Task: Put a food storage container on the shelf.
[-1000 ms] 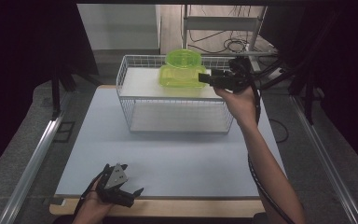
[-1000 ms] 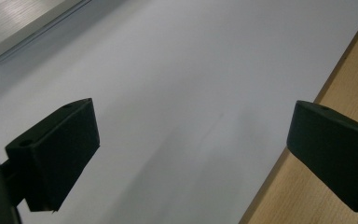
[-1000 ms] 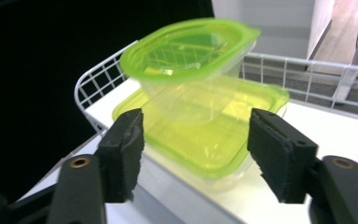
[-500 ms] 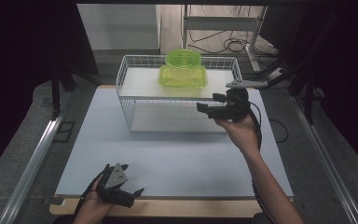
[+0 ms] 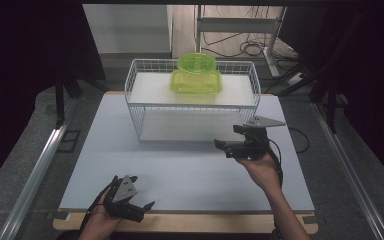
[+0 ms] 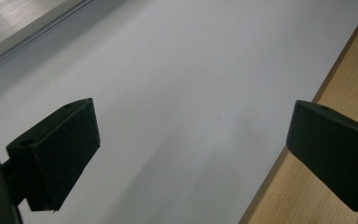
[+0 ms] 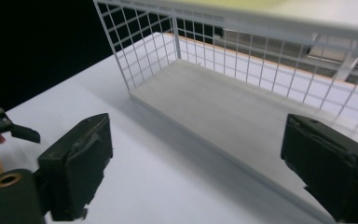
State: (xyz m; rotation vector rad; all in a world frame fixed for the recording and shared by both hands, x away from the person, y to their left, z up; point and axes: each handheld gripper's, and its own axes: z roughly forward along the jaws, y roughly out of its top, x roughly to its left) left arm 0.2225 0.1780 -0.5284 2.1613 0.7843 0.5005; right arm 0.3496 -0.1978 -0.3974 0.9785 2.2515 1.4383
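A: Logging the right gripper point(image 5: 228, 145) first. It hangs over the white mat point(image 5: 180, 170), in front of the wire rack point(image 5: 192, 107) and toward its right end, apart from it. Its jaws have just been opening and now stand wide, with nothing between them. In the right gripper view the same gripper point(image 7: 193, 165) looks past its two black jaws into the rack's lower level point(image 7: 223, 112), which is a pale board with mesh walls around it.

B: And the green container?

A: The green container point(image 5: 196, 75) sits upright on the rack's upper shelf point(image 5: 150, 90), about midway along it and toward the back edge. It is translucent lime, with a round top on a squarer base. It is well apart from both grippers, and nothing touches it.

B: Left side?

A: The left gripper point(image 5: 142, 210) is low at the near edge of the table, held in the left hand point(image 5: 100, 222), just where the mat meets the wooden table edge point(image 5: 190, 222). Its jaws are spread and hold nothing. The left gripper view confirms this: the gripper point(image 6: 191, 154) shows bare mat point(image 6: 168, 84) between its jaws and a wood strip point(image 6: 298, 186) under the right-hand jaw.

B: Right hand?

A: The right hand point(image 5: 260, 167) grasps its gripper from below, forearm coming in from the bottom right. The grey three-cornered plate point(image 5: 264, 121) on top is level. A cable trails off toward the mat's right edge.
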